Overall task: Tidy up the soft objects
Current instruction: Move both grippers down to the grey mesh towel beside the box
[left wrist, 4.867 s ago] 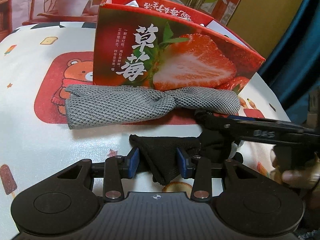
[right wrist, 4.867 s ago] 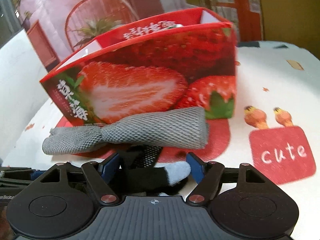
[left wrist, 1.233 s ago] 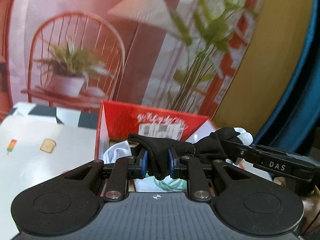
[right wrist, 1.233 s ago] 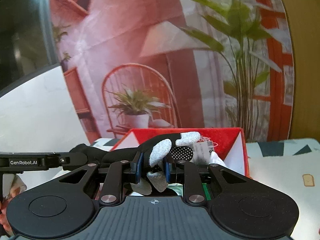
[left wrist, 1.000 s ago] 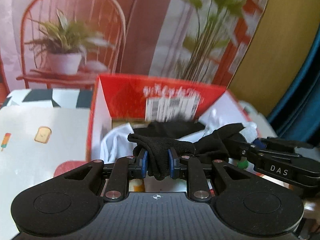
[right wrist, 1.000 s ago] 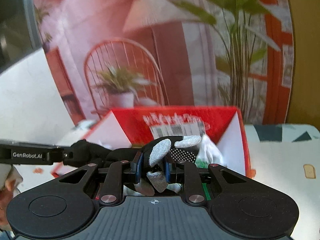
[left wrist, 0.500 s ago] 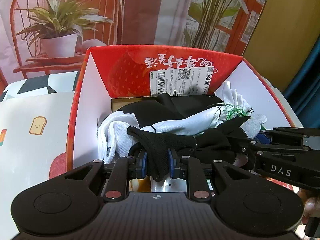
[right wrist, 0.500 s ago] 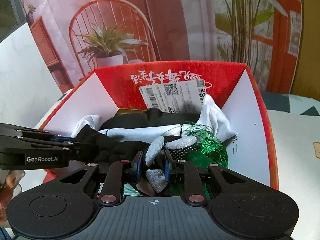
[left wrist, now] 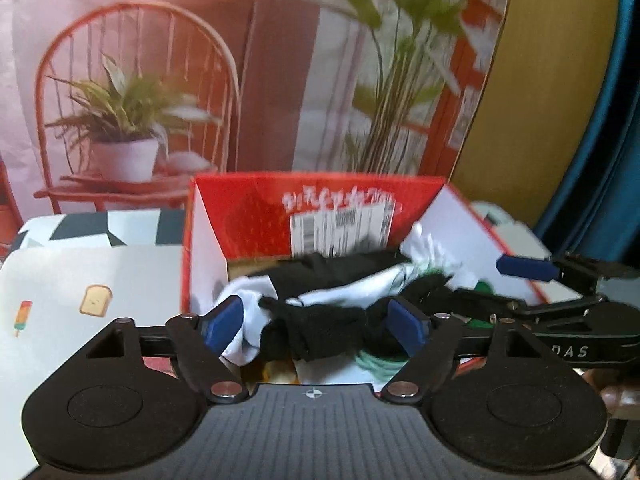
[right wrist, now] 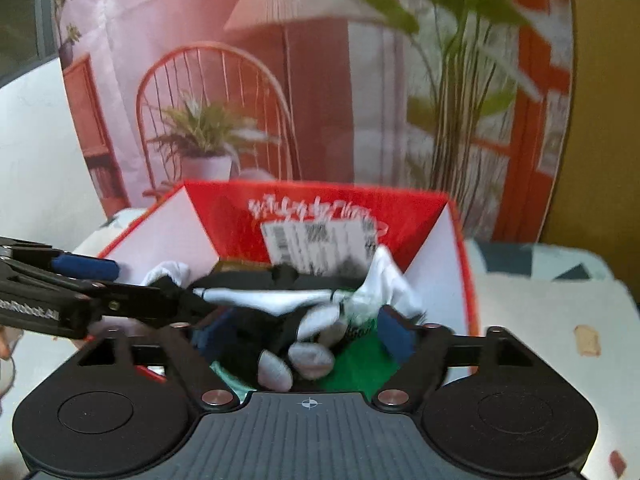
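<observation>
A black glove (left wrist: 320, 330) with grey fingertips (right wrist: 310, 354) lies in the red strawberry box (left wrist: 240, 204), on top of white and black clothes (left wrist: 344, 284) and a green tuft (right wrist: 360, 364). My left gripper (left wrist: 318, 324) is open, its blue pads either side of the glove's cuff end. My right gripper (right wrist: 302, 334) is open over the glove's finger end. Each gripper shows from the side in the other's view, the right one (left wrist: 528, 268) and the left one (right wrist: 86, 266). The grey knit cloth is out of sight.
The box (right wrist: 320, 204) stands on a white cartoon-print tablecloth (left wrist: 80, 280). A printed backdrop with a chair and plants (left wrist: 132, 120) hangs behind. A blue curtain (left wrist: 600, 160) is at the right.
Both grippers have opened and let go of the black glove, which now lies in the box. The views have tilted up a little.
</observation>
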